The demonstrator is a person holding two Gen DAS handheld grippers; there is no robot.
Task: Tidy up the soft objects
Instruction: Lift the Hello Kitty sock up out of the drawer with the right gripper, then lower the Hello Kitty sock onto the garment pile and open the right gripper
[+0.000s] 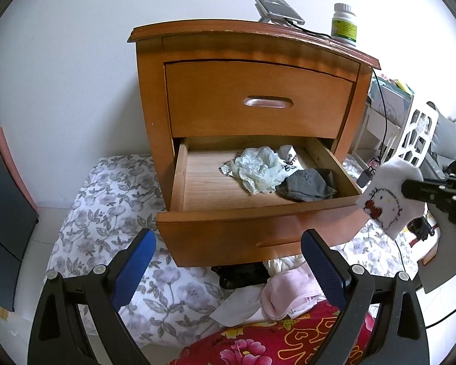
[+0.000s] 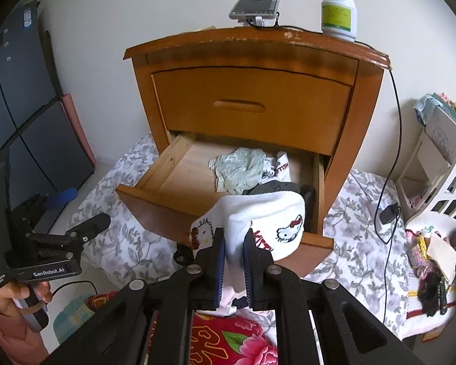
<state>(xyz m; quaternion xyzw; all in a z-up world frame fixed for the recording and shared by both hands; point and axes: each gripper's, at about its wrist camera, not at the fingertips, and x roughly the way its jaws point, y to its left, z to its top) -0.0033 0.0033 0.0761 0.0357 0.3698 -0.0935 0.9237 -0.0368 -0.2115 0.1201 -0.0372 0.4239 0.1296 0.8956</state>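
A wooden nightstand has its lower drawer (image 1: 255, 213) (image 2: 170, 167) pulled out. Inside lie a pale green crumpled cloth (image 1: 258, 168) (image 2: 237, 170), a white printed sock (image 1: 290, 159) (image 2: 278, 168) and a grey sock (image 1: 307, 184). My right gripper (image 2: 234, 245) is shut on a white sock with cartoon cat faces (image 2: 267, 222) (image 1: 386, 194), held just above the drawer's front right corner. My left gripper (image 1: 228, 246) stands open and empty in front of the drawer. A pink sock (image 1: 288, 292) and other soft pieces lie on the bed below.
On the nightstand top stand a phone on a holder (image 1: 276, 7) (image 2: 255, 4) and a white pill bottle (image 1: 343, 24) (image 2: 339, 12). A black cable (image 2: 395, 140) hangs down its right side. A white basket (image 2: 450, 188) sits right, dark panels (image 2: 24, 121) left, a red floral quilt (image 1: 273, 337) near.
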